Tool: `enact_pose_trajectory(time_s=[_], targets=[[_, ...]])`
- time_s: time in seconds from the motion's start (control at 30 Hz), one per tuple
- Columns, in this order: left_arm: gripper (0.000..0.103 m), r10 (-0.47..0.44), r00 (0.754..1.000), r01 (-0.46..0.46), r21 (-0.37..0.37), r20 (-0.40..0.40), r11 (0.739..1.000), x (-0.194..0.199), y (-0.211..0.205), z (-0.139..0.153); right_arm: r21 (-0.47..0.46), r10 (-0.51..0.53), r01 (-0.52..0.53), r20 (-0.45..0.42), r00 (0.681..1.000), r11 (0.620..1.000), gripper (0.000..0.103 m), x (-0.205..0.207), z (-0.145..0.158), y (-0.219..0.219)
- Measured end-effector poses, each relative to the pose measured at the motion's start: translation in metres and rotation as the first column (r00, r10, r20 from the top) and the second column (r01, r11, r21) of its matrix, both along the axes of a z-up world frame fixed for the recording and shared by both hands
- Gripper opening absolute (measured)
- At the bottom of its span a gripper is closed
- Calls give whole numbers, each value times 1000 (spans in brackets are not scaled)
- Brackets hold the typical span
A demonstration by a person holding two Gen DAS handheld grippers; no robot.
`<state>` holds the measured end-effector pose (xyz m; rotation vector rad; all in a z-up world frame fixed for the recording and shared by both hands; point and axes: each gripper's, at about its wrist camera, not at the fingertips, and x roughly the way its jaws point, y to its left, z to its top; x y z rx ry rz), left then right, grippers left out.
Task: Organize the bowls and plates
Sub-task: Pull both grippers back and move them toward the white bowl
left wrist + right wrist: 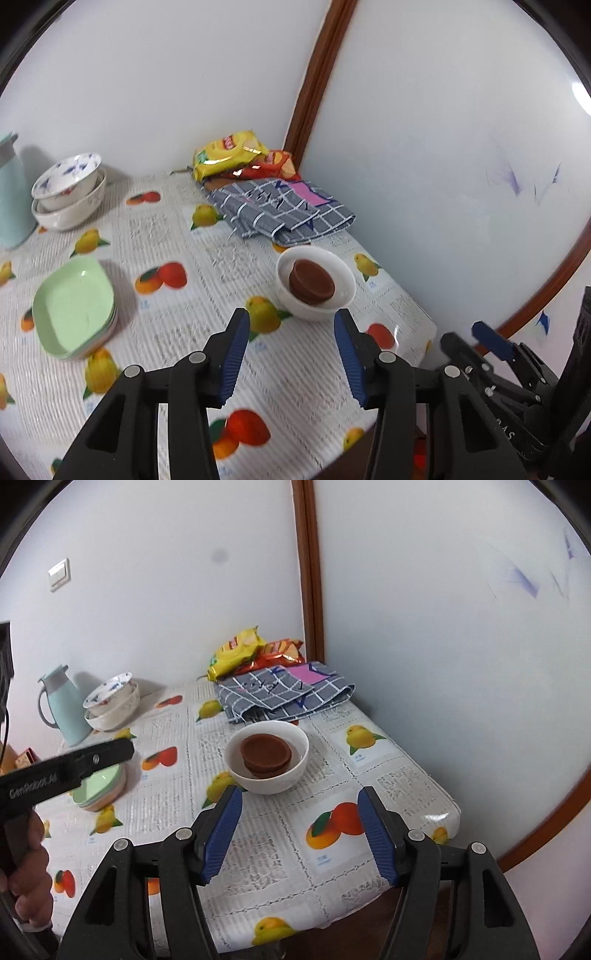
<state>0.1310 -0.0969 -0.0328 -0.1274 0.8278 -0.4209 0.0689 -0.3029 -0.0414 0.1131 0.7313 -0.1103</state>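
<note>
A white bowl (316,282) holds small stacked brown bowls (311,282) near the table's right edge; the white bowl (267,762) and brown bowls (265,755) also show in the right wrist view. My left gripper (291,356) is open and empty, just short of the bowl. My right gripper (300,830) is open and empty, in front of the bowl. A stack of green plates (74,308) lies at the left, partly hidden in the right wrist view (101,786). Two nested patterned bowls (68,192) stand at the far left.
A pale blue jug (62,709) stands by the patterned bowls (112,703). A folded checked cloth (280,210) and snack bags (236,153) lie at the back by the wall. The fruit-print tablecloth (184,258) covers the table. The table's right edge (443,812) is close.
</note>
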Motion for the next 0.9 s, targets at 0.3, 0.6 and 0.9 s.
enact_pose_trajectory(time_s=[0.3, 0.6, 0.9], targets=[[57, 68, 997, -66, 63, -26, 996, -9, 16, -5, 15, -19, 19, 8, 1000, 1000, 73, -12, 12, 2], [65, 141, 990, -139, 157, -2, 978, -4, 19, -4, 17, -40, 41, -57, 998, 999, 81, 1, 0, 2], [65, 113, 989, -123, 107, 93, 987, 3, 21, 9, 49, -14, 16, -59, 998, 999, 81, 20, -16, -10]])
